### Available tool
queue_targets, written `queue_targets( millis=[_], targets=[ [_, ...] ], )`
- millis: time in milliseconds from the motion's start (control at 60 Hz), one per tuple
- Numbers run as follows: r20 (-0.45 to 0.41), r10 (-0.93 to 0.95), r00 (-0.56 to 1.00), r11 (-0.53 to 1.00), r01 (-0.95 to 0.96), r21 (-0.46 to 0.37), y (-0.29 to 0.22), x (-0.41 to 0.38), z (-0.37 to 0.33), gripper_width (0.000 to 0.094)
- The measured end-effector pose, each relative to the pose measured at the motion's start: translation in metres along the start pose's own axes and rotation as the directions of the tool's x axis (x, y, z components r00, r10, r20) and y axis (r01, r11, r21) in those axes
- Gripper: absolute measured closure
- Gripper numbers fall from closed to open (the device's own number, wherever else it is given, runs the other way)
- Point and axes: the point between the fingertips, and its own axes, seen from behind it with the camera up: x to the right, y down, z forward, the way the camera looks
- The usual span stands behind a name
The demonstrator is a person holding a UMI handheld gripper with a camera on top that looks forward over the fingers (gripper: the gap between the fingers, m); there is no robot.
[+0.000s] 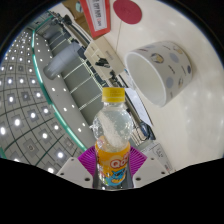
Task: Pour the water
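Between my fingers, the gripper (114, 172) holds a yellow-capped bottle (114, 135) clamped and raised; just beyond it, a patterned paper cup (160, 70) appears tilted.

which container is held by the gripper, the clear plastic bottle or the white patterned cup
The clear plastic bottle with yellow cap sits between the fingers; the white patterned cup stands beyond it, ungripped.

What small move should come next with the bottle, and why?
Probably tip the bottle further toward the paper cup. The gripper holds it by the orange label, yellow cap toward the cup's open mouth, but the cap looks still on, so no water can flow yet.
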Motion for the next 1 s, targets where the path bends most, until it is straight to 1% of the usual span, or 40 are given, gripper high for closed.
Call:
queue_targets(
  millis=[67, 83, 117, 183, 217, 233, 317, 333, 350, 433, 517, 583, 617, 650, 700, 750, 833, 883, 900, 1000],
  targets=[
    [-0.032, -0.132, 0.991, 0.991, 0.131, -0.027, 0.002, -0.011, -0.001, 0.0542],
    [-0.037, -0.164, 0.986, 0.986, 0.163, -0.034, 0.016, -0.014, -0.016, 0.0541],
    [-0.056, -0.250, 0.967, 0.968, 0.247, -0.047, 0.006, -0.021, -0.006, 0.0540],
    [-0.082, -0.417, 0.905, 0.908, 0.413, -0.066, 0.000, -0.041, -0.009, 0.0540],
    [-0.091, -0.505, 0.859, 0.863, 0.500, -0.069, 0.001, -0.050, -0.023, 0.0538],
    [-0.100, -0.550, 0.829, 0.835, 0.546, -0.070, -0.010, -0.056, -0.014, 0.0538],
    [-0.143, -0.761, 0.633, 0.646, 0.760, -0.070, -0.038, -0.089, -0.020, 0.0538],
    [-0.155, -0.796, 0.585, 0.599, 0.798, -0.069, -0.045, -0.095, -0.021, 0.0540],
    [-0.164, -0.828, 0.537, 0.552, 0.831, -0.068, -0.044, -0.103, -0.037, 0.0540],
    [-0.230, -0.938, 0.261, 0.285, 0.955, -0.079, -0.082, -0.130, -0.040, 0.0539],
    [-0.288, -0.957, -0.022, 0.013, 0.993, -0.120, -0.115, -0.151, -0.056, 0.0540],
    [-0.330, -0.916, -0.229, -0.175, 0.967, -0.187, -0.149, -0.149, -0.061, 0.0540],
    [-0.347, -0.879, -0.327, -0.259, 0.939, -0.228, -0.157, -0.148, -0.070, 0.0540],
    [-0.349, -0.845, -0.405, -0.325, 0.907, -0.266, -0.178, -0.141, -0.072, 0.0541],
    [-0.354, -0.794, -0.493, -0.395, 0.863, -0.315, -0.200, -0.130, -0.075, 0.0540],
    [-0.352, -0.763, -0.542, -0.430, 0.832, -0.349, -0.214, -0.111, -0.076, 0.0539],
    [-0.343, -0.754, -0.560, -0.431, 0.816, -0.386, -0.242, -0.091, -0.080, 0.0539],
    [-0.343, -0.754, -0.560, -0.426, 0.814, -0.394, -0.251, -0.070, -0.071, 0.0540],
    [-0.340, -0.756, -0.560, -0.424, 0.814, -0.398, -0.254, -0.070, -0.081, 0.0539],
    [-0.345, -0.761, -0.549, -0.404, 0.817, -0.411, -0.270, -0.052, -0.087, 0.0540]
  ],
)
